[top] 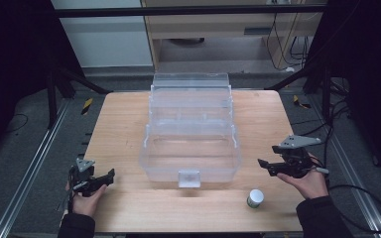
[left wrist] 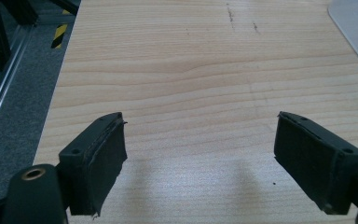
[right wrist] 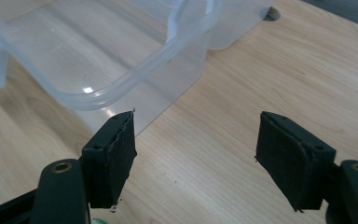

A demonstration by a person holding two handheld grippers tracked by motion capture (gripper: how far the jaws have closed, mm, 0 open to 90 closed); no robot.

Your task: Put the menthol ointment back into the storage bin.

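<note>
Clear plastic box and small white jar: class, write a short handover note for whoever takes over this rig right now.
Left gripper: open, holding nothing, over bare wood near the table's front left corner.
Right gripper: open, holding nothing, beside the box's right front corner.
Clear plastic box: mid-table, lid tipped back, nothing visible inside.
Small white jar: upright on the table near the front edge, in front of the box's right corner, just inboard of the right hand.
Done: box open.
Left, probably: pick up the jar, likely with the right gripper, and place it inside.
</note>
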